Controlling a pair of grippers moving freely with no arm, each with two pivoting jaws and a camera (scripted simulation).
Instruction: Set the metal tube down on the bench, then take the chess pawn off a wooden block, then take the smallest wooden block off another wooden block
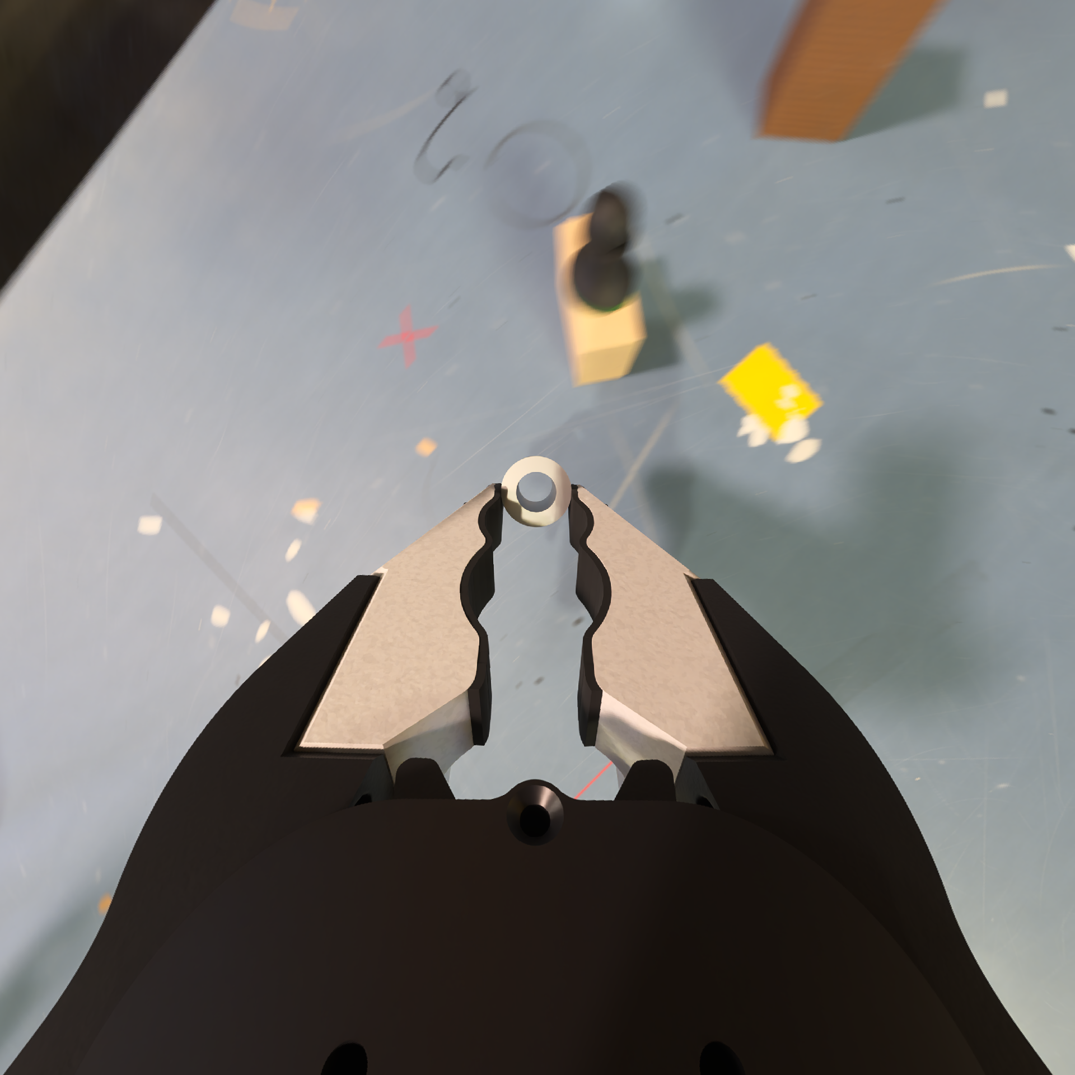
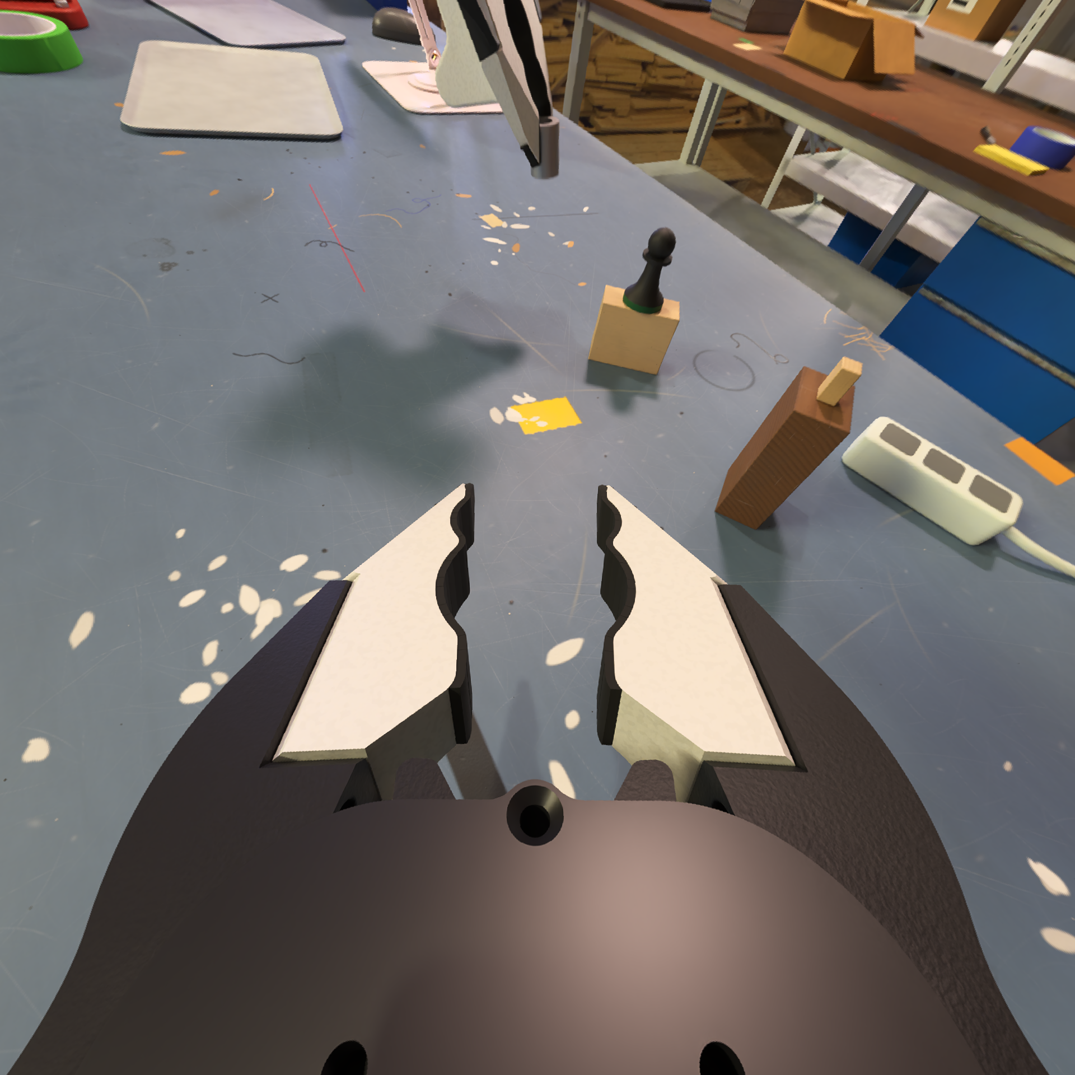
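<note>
My left gripper is shut on the metal tube, seen end-on at its fingertips, high above the blue bench. In the right wrist view that gripper hangs at the top, with the grey tube upright in it. A black chess pawn stands on a light wooden block; both show blurred in the left wrist view, the pawn on the block. A small light block lies on top of a tall brown block. My right gripper is open and empty, low over the bench.
A white power strip with its cable lies right of the brown block. A grey tray, a green tape roll and a lamp base stand at the far end. The bench edge runs along the right. A yellow patch marks the bench.
</note>
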